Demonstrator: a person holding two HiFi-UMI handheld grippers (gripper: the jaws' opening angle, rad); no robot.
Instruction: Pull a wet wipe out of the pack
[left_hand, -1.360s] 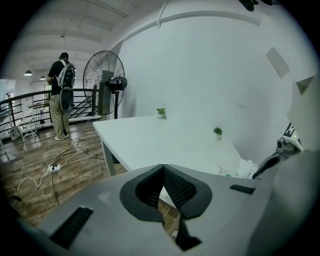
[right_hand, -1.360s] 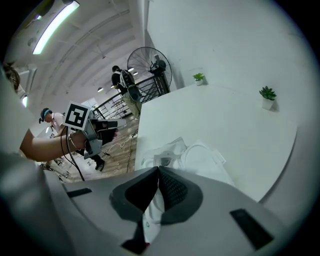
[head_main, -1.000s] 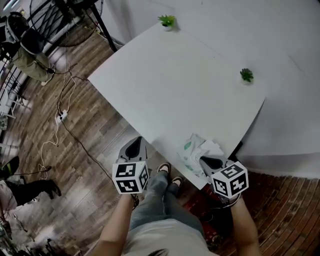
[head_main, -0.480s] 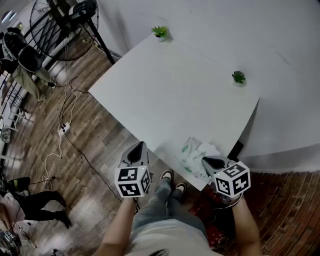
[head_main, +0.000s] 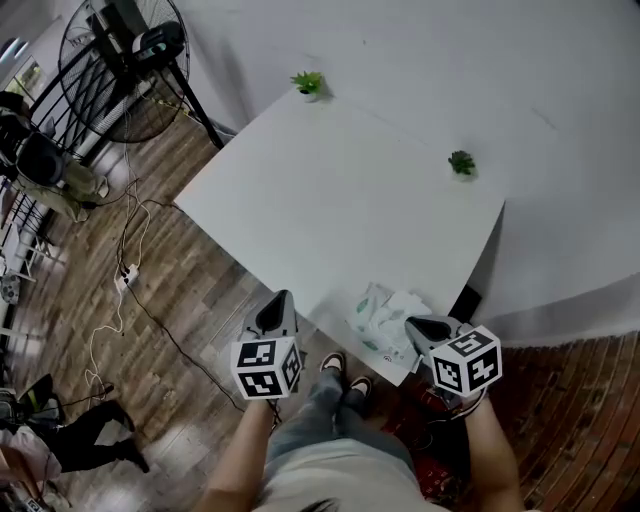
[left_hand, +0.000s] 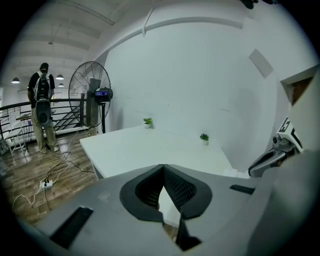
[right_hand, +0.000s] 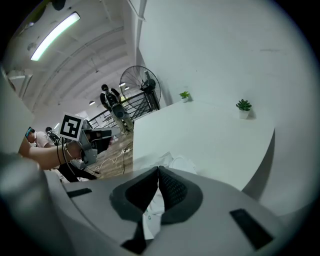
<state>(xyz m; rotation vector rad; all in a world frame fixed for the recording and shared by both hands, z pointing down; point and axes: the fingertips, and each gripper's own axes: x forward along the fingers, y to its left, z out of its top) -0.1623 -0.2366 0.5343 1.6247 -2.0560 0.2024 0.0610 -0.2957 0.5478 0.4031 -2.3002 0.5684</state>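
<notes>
Two forearms are held out from the body side by side, each with a gripper gripped in its hand, seen from steeply above in the head view. A large white table (head_main: 340, 190) is reached toward by both, its near edge lying just ahead of the gripper tips.

The left gripper (head_main: 281, 297) is held over the wooden floor (head_main: 200, 290), just short of the table's near edge and pointed toward it. In the left gripper view its jaws are seen pressed together at the tips, with nothing gripped between them. The right gripper (head_main: 410, 322) is held at the table's near right corner and angled inward. In the right gripper view its jaws are likewise seen closed tip to tip, with nothing clamped.

The wet wipe pack (head_main: 380, 318) is laid flat at that near corner, close to the edge. It is shown as a soft white pouch with green leaf print, and white crumpled material (head_main: 410, 303) is seen at its far right side. The pack is placed directly before the right gripper's tips, partly beneath them; whether it is touched cannot be told. The left gripper is kept well apart from it, to its left.
</notes>
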